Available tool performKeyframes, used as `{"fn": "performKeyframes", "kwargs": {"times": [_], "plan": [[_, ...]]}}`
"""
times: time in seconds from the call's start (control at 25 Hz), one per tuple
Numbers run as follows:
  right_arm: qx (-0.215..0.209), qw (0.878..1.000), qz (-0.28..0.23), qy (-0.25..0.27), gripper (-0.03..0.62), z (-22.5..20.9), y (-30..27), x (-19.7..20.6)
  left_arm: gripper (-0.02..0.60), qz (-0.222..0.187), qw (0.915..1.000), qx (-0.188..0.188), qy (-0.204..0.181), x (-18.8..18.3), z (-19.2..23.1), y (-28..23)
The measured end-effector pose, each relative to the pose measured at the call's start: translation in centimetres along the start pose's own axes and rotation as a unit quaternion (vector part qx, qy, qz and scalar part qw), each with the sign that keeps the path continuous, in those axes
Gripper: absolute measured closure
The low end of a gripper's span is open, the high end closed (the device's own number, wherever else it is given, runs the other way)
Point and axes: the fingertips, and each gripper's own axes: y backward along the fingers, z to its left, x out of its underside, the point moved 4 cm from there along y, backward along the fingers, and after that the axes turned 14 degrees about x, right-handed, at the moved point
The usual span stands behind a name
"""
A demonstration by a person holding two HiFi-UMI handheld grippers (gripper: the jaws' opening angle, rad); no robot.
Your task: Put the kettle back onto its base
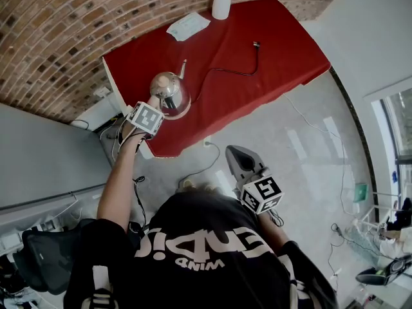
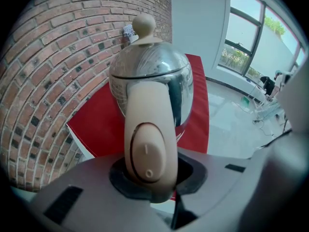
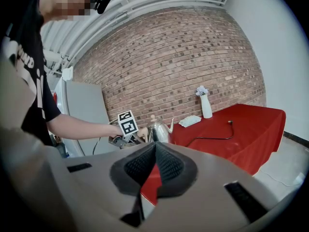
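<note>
A shiny steel kettle (image 1: 168,89) with a beige knob and a thin spout is near the front left corner of the red-clothed table (image 1: 270,50). A round base (image 1: 187,111) shows under its rim; I cannot tell whether the kettle rests on it. My left gripper (image 1: 156,102) points steeply down and is shut on the kettle's beige handle (image 2: 147,129), just below the switch. The kettle (image 2: 149,76) fills the left gripper view. My right gripper (image 1: 237,154) hangs over the floor in front of the table, shut and empty. It faces the kettle (image 3: 158,129) from a distance.
A black cord (image 1: 225,71) runs from the base across the cloth to a loose plug (image 1: 256,44). A white vase (image 1: 221,2) and a white packet (image 1: 188,26) stand at the back by the brick wall. Cables lie on the floor below the table's edge.
</note>
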Motion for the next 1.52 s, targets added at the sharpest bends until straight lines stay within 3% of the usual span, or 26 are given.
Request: {"fn": "performKeyframes", "kwargs": {"times": [0.12,0.24,0.28,0.4,0.64,0.88,1.04,1.12,1.2,1.36,1.52], "plan": [[-0.002,1.0,0.001,0.001,0.572,0.0,0.2,0.1,0.506,0.004,0.9991,0.029,0.032,0.9,-1.1,-0.3],[-0.005,1.0,0.001,0.001,0.572,0.0,0.3,0.1,0.443,0.014,0.9946,0.075,0.071,2.0,-2.6,-0.7],[-0.006,1.0,0.0,0.001,0.572,0.0,0.4,0.1,0.442,0.004,0.996,0.065,0.061,1.7,-2.3,-0.5],[-0.009,1.0,-0.001,0.003,0.572,0.1,0.4,0.1,0.443,-0.055,0.9984,-0.013,-0.007,-0.4,-0.1,0.7],[-0.017,1.0,-0.002,0.006,0.572,0.2,0.8,0.1,0.44,-0.039,0.999,-0.013,0.02,1.5,-1.0,2.3],[-0.026,1.0,-0.006,0.007,0.572,0.2,1.7,0.2,0.433,-0.064,0.997,-0.03,0.032,2.9,-2.2,4.8],[-0.038,0.999,-0.007,0.011,0.572,0.7,2.4,0.4,0.461,-0.111,0.9922,-0.048,0.031,2.9,-4.2,8.1],[-0.045,0.999,-0.008,0.013,0.572,1.0,2.9,0.5,0.555,-0.148,0.9878,-0.037,0.031,2.9,-6.3,9.7],[-0.052,0.998,-0.01,0.016,0.572,1.4,3.6,0.5,0.572,-0.192,0.9808,-0.018,0.028,2.8,-8.9,11.0],[-0.063,0.998,-0.014,0.022,0.572,2.3,5.1,0.7,0.572,-0.289,0.9569,0.031,-0.003,2.7,-15.2,13.1],[-0.073,0.997,-0.017,0.024,0.572,3.1,6.8,1.2,0.573,-0.345,0.9348,0.072,-0.04,3.9,-21.3,14.5]]}}
